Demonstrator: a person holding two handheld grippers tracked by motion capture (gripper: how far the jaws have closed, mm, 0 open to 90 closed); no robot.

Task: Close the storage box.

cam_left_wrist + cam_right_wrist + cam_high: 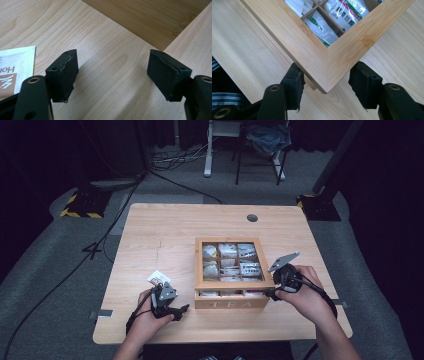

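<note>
Forearms and hands enter from the bottom of the high view. Left gripper (pixel 172 309) sits on the table (pixel 150 230) just left of the tea box (pixel 232 267), jaws pointing at the box's left front corner, not touching it. One sachet (pixel 158 278) lies on the table just behind the left hand. Right gripper (pixel 274 292) is at the box's front right corner. Box sits right of table centre, glass-topped lid down, sachets visible in the compartments, "TEA" on the front wall.

Left gripper view: left gripper (pixel 112 75) jaws wide apart, nothing between them but bare table. Sachet (pixel 15 67) at left edge, box wall (pixel 150 17) across the top.

Right gripper view: right gripper (pixel 325 85) jaws spread, straddling the box corner (pixel 324 60). Left jaw looks to touch the lid edge; right jaw stands just off the wood. Not clamped.
</note>
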